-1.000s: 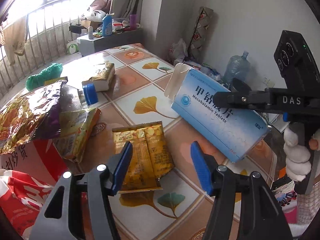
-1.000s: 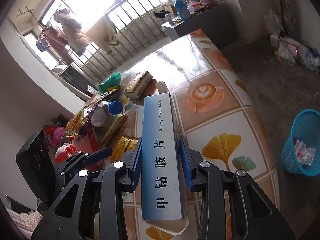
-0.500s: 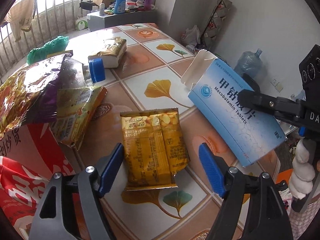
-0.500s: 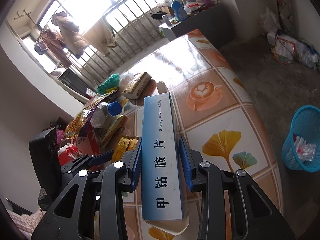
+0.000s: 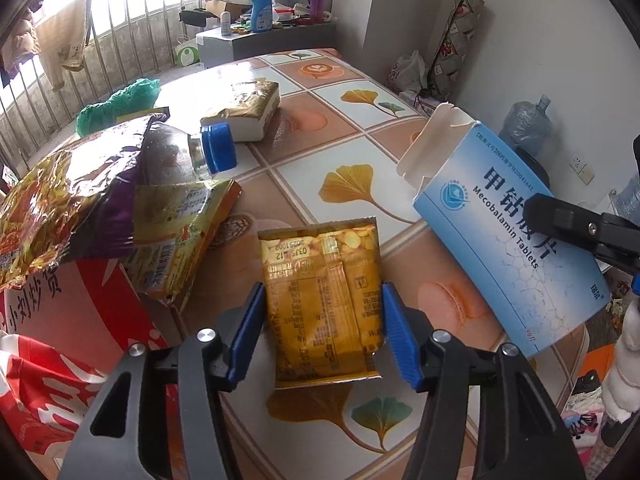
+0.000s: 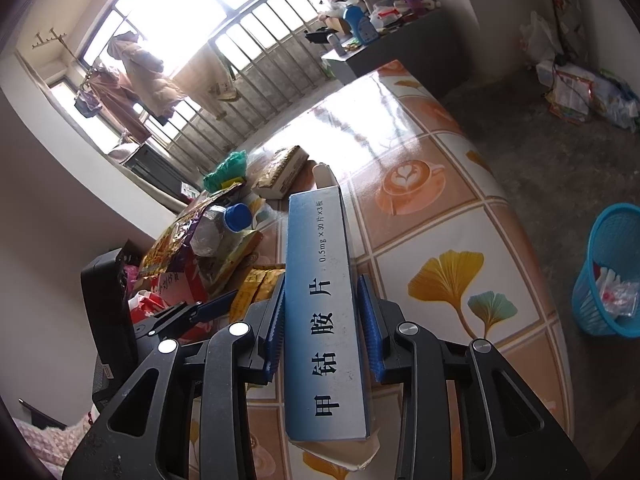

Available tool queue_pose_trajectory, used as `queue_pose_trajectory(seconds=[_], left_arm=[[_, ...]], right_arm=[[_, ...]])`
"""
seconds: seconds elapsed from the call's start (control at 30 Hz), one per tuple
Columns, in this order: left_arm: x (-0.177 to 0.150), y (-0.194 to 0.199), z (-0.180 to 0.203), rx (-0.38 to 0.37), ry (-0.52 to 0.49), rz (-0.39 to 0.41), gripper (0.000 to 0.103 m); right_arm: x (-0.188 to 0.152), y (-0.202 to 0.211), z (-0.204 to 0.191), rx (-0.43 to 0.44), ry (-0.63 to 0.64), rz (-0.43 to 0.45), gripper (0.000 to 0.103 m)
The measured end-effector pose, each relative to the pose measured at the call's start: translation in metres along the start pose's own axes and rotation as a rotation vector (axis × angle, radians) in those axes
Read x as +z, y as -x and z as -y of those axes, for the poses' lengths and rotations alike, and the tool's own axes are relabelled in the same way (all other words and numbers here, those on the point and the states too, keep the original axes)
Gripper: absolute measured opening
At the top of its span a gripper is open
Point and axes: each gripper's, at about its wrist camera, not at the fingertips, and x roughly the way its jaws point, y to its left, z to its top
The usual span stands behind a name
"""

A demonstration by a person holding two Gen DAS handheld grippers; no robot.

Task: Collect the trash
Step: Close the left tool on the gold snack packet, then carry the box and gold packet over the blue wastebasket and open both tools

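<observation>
My right gripper (image 6: 324, 328) is shut on a blue Mecobalamin tablet box (image 6: 320, 312) and holds it above the table; the box also shows at the right of the left wrist view (image 5: 508, 248), its end flap open. My left gripper (image 5: 324, 332) is open, its blue pads on either side of a flat yellow snack packet (image 5: 324, 300) that lies on the patterned table (image 5: 360, 120). The packet also shows in the right wrist view (image 6: 260, 284). I cannot tell whether the pads touch it.
A pile of trash lies left: a gold-purple foil bag (image 5: 68, 192), a yellow-green wrapper (image 5: 180, 232), a blue-capped bottle (image 5: 216, 148), a red bag (image 5: 60, 340), a gold-wrapped block (image 5: 244, 112). A blue waste basket (image 6: 612, 272) stands on the floor right of the table.
My left gripper has moved forward and down, so its open fingers now straddle the yellow packet. My right gripper still holds the blue box, almost unmoved.
</observation>
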Motion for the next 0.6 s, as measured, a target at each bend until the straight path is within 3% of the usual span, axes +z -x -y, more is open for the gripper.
queue_pose_trajectory(seconds=[0.2,0.6], left_arm=[[0.001,0.003,-0.007,0.005,0.022,0.009,0.045],[0.007,0.041,0.000,-0.009,0.022,0.095,0.044]], right_arm=[[0.001,0.008,-0.001,0.014,-0.003,0.019,0.031],[0.001,0.027,-0.007,0.025,0.005,0.075,0.031]])
